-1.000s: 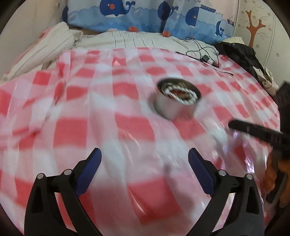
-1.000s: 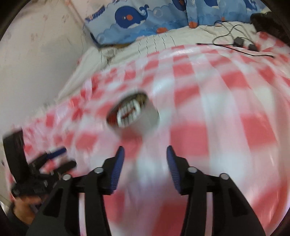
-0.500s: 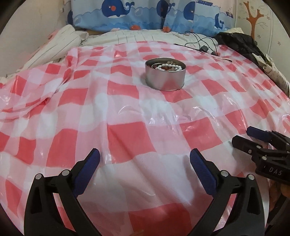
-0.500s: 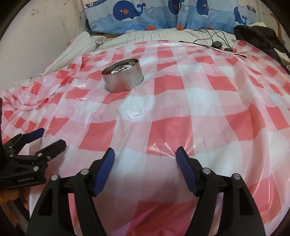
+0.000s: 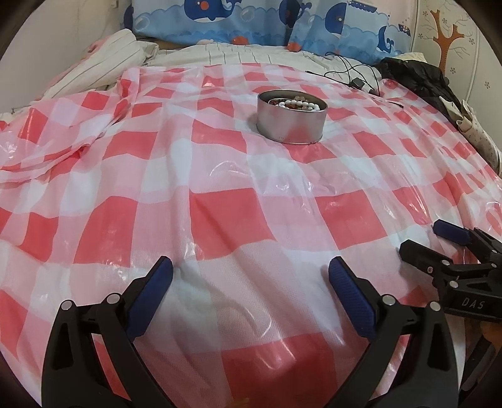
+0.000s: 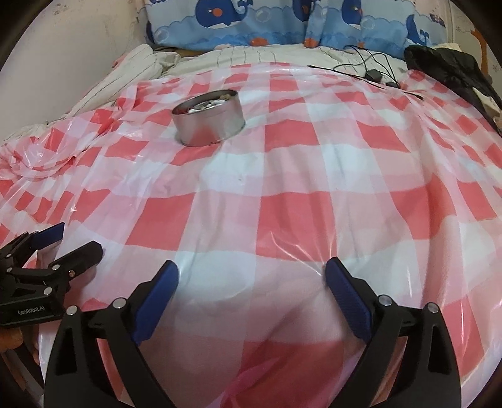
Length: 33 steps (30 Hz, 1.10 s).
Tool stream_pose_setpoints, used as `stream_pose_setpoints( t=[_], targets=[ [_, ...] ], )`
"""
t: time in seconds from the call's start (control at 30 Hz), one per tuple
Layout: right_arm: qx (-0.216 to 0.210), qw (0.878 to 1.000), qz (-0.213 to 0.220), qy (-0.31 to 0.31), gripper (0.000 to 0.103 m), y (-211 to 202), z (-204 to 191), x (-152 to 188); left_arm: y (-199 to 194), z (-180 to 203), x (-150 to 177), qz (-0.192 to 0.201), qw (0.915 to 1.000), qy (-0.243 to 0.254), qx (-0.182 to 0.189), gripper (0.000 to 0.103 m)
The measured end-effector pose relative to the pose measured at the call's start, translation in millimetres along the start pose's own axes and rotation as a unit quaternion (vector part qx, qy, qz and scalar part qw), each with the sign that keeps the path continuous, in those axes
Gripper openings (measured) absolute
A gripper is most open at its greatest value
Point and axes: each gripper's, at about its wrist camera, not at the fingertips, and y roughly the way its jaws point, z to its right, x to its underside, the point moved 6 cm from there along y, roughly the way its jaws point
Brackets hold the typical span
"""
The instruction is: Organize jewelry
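round silver tin w/ white beads inside.

A round, lidless silver metal tin stands upright on the red-and-white checked plastic sheet over the bed. Inside lies a white bead bracelet with other small, indistinct pieces.

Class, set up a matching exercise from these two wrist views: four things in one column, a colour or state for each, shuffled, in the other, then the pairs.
1. round tin
2. plastic sheet
3. left gripper
4. pillowcase

A. blue with whales
B. silver, holding beads
C. open, empty
D. red and white checks

Pairs: 1-B, 2-D, 3-C, 4-A
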Motion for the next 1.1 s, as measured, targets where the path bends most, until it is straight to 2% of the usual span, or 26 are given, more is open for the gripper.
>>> stream_pose_setpoints(
  t=[0.3,0.63,0.9,1.1],
  targets=[
    [0.011,1.0,0.017,0.01,0.093,-12,4,11,0,2,3,0.0,0.9999,0.007,-0.008,0.096],
    [0.002,1.0,0.013,0.003,0.096,-13,3,12,3,1,5,-0.006,0.9999,0.006,-0.007,0.096],
    [-0.012,0.999,0.03,0.025,0.096,-16,8,11,3,1,6,-0.009,0.9999,0.007,-0.009,0.096],
    [0.012,0.999,0.022,0.024,0.096,-11,9,10,3,1,8,-0.014,0.9999,0.006,-0.007,0.096]
  ],
)
